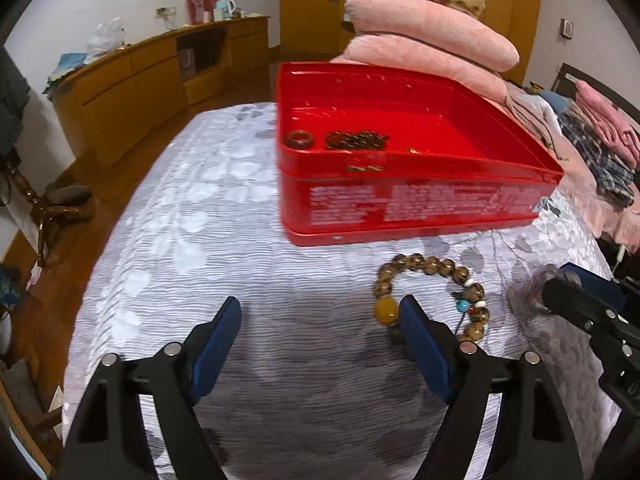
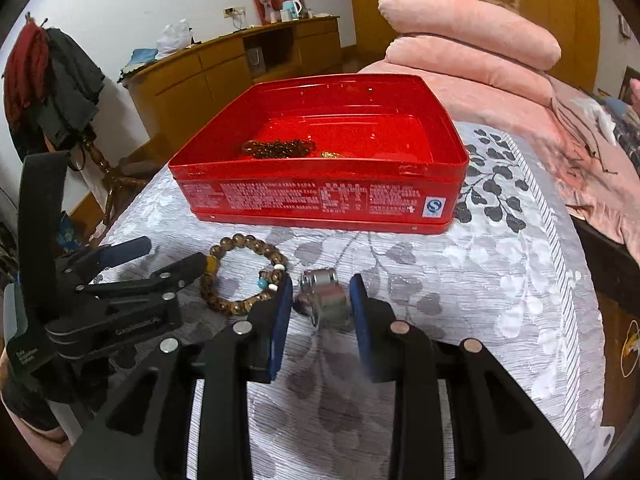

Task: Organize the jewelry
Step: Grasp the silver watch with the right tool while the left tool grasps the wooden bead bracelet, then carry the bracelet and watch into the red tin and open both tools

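A red tin box (image 1: 416, 200) (image 2: 320, 200) stands open on the grey cloth and holds a brown ring (image 1: 301, 139), a dark bead string (image 1: 356, 140) (image 2: 280, 147) and a small gold piece (image 2: 331, 154). A brown bead bracelet (image 1: 432, 268) (image 2: 244, 276) with a yellow bead lies in front of the box. My left gripper (image 1: 320, 316) is open, its right finger beside the bracelet. It also shows in the right wrist view (image 2: 168, 260). My right gripper (image 2: 320, 292) is open around a silver metal watch (image 2: 324, 300), pads not touching it. It shows at the left wrist view's right edge (image 1: 568, 284).
Folded pink blankets (image 1: 432, 36) (image 2: 472, 40) are stacked behind the box. More clothes (image 1: 600, 132) lie at the right. A wooden sideboard (image 1: 152, 76) stands along the far wall. A coat stand (image 2: 52, 80) is at the left. The cloth's edge drops off at the left.
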`<state>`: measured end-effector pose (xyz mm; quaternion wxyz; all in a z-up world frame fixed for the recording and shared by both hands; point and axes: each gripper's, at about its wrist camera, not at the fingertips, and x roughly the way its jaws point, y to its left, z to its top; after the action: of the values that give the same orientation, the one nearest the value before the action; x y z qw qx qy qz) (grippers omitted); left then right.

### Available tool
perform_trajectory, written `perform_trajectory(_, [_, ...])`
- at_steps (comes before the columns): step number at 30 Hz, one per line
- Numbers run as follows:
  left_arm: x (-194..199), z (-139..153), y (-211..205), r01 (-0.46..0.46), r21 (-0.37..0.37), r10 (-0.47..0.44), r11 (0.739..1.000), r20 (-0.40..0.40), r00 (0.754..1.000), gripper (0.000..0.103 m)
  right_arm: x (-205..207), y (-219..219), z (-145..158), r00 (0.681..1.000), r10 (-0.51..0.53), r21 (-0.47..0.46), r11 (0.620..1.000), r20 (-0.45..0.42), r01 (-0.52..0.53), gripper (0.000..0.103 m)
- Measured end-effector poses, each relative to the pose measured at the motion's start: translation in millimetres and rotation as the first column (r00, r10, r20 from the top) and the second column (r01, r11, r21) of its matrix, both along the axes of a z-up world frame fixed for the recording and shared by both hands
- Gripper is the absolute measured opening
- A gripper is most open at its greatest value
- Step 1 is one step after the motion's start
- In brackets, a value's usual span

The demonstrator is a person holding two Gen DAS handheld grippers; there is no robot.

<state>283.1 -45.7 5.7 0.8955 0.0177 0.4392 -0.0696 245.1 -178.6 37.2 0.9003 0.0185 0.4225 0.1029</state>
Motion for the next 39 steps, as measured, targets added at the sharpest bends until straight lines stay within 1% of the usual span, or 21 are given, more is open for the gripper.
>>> perform_trajectory(1, [1.3, -1.9, -3.3, 0.012, -0.001, -0.012, 1.0, -0.011, 1.0, 0.078, 0.6, 0.8, -0.8, 1.0, 0.001, 0.001, 1.0, -0.002, -0.001, 0.027])
perform_trajectory(3, [4.1, -7.1, -7.4, 0.034, -0.009, -0.034, 0.999, -0.037, 0.999, 0.069, 0.4, 0.5, -2.5, 1.0, 0.003, 0.002, 1.0, -0.007, -0.003, 0.026])
perform_trajectory(4, [3.6, -6.8, -8.6, 0.036, -0.003, -0.036, 0.999, -0.029, 0.999, 0.068, 1.0, 1.4, -1.7, 1.0, 0.004, 0.005, 1.0, -0.008, -0.004, 0.025])
perform_trajectory(5, [3.6, -6.7, -9.5, 0.041, 0.003, -0.041, 0.999, -0.025, 0.999, 0.063, 1.0, 1.7, -1.4, 1.0, 0.007, 0.009, 1.0, -0.007, -0.006, 0.015])
perform_trajectory(6, [3.5, -5.9, -9.8, 0.047, 0.006, -0.047, 0.999, -0.022, 0.999, 0.056, 1.3, 1.8, -1.0, 1.0, 0.007, 0.011, 1.0, -0.008, -0.007, 0.015])
perform_trajectory(7, [3.2, -5.2, -9.3, 0.047, 0.008, -0.047, 0.999, -0.02, 0.999, 0.052, 1.4, 1.8, -0.8, 1.0, 0.01, 0.019, 1.0, -0.011, -0.01, 0.014])
perform_trajectory(9, [2.6, -3.2, -5.5, 0.047, -0.002, -0.047, 0.999, -0.016, 0.999, 0.033, 1.8, 3.2, -1.5, 1.0, 0.01, 0.012, 1.0, -0.015, -0.01, 0.014])
perform_trajectory(12, [2.1, -2.0, 0.0, 0.049, -0.026, -0.049, 0.998, -0.021, 0.999, 0.017, 2.6, 3.8, -5.3, 0.999, 0.018, 0.008, 1.0, -0.031, -0.018, 0.015])
perform_trajectory(13, [1.7, -1.7, 1.4, 0.046, -0.026, -0.047, 0.999, -0.021, 0.999, 0.015, 2.4, 3.3, -6.6, 0.999, 0.016, 0.01, 1.0, -0.037, -0.016, 0.016])
perform_trajectory(15, [1.9, -1.5, 3.8, 0.044, -0.033, -0.045, 0.998, -0.022, 0.999, 0.014, 2.3, 1.6, -8.4, 0.999, 0.007, 0.015, 1.0, -0.047, -0.007, 0.021])
perform_trajectory(17, [2.3, -1.6, 3.5, 0.046, -0.023, -0.046, 0.999, -0.024, 0.999, 0.015, 1.7, 1.9, -11.5, 0.998, 0.007, -0.006, 1.0, -0.06, -0.007, 0.041])
perform_trajectory(18, [2.7, -1.7, 2.3, 0.046, -0.016, -0.046, 0.999, -0.023, 0.999, 0.016, 1.4, 2.7, -12.6, 0.998, 0.007, -0.015, 1.0, -0.061, -0.008, 0.044])
perform_trajectory(23, [4.5, -3.2, -4.7, 0.043, 0.014, -0.042, 0.999, -0.012, 0.999, 0.017, 3.0, 6.3, -27.7, 0.994, 0.017, -0.027, 0.999, -0.104, -0.02, 0.045])
perform_trajectory(28, [5.2, -3.4, -3.2, 0.04, 0.001, -0.04, 0.999, -0.006, 0.999, 0.015, 6.4, 12.2, -29.9, 0.996, 0.019, -0.051, 0.998, -0.088, -0.024, 0.046])
perform_trajectory(30, [4.7, -3.4, -5.0, 0.042, 0.01, -0.042, 0.999, 0.0, 0.999, 0.014, 7.0, 15.0, -30.9, 0.997, 0.016, -0.078, 0.997, -0.079, -0.023, 0.041])
perform_trajectory(31, [4.9, -3.6, -6.9, 0.042, 0.016, -0.042, 0.999, 0.003, 0.999, 0.013, 6.6, 15.9, -30.5, 0.997, 0.018, -0.085, 0.996, -0.075, -0.024, 0.035])
perform_trajectory(32, [5.0, -3.6, -7.8, 0.042, 0.017, -0.042, 0.999, 0.005, 0.999, 0.013, 6.8, 16.1, -30.3, 0.997, 0.025, -0.079, 0.996, -0.075, -0.031, 0.031])
perform_trajectory(35, [3.7, -3.0, -5.0, 0.037, -0.004, -0.037, 0.999, 0.004, 0.999, 0.012, 4.8, 16.9, -30.4, 0.997, 0.025, -0.088, 0.996, -0.071, -0.031, 0.031])
perform_trajectory(39, [-1.6, 0.8, 1.3, 0.034, -0.038, -0.034, 0.999, 0.009, 0.999, 0.012, 1.5, 14.1, -25.8, 0.998, 0.013, -0.07, 0.997, -0.067, -0.018, 0.031])
